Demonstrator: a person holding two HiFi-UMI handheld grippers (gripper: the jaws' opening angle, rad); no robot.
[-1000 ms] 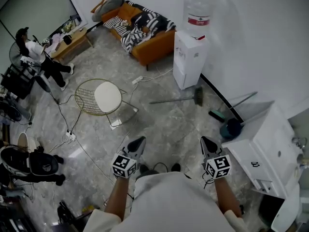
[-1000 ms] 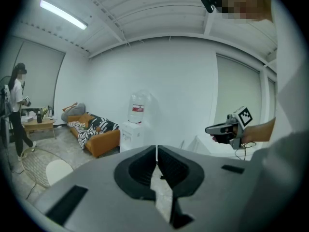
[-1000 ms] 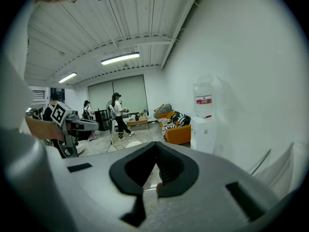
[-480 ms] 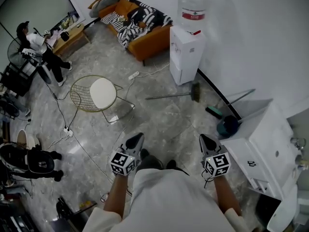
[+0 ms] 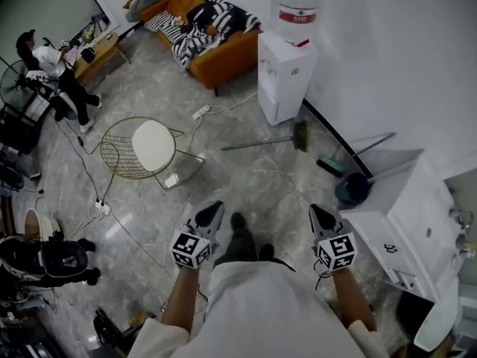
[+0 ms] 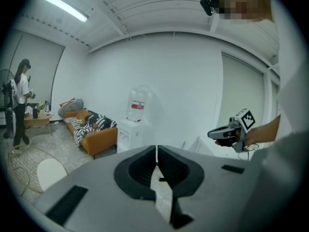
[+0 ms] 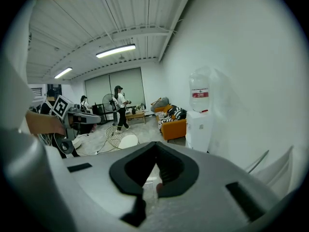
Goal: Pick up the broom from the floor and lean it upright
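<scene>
On the floor by the water dispenser (image 5: 285, 80), broom (image 5: 264, 142) lies flat, untouched. Left gripper (image 5: 212, 215) and right gripper (image 5: 321, 219) both closed, empty, well short of it. Approach, grasp, lean-up all pending.

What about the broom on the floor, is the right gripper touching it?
Apart. The head view shows the broom lying well ahead of the right gripper, with a stretch of floor between them.
</scene>
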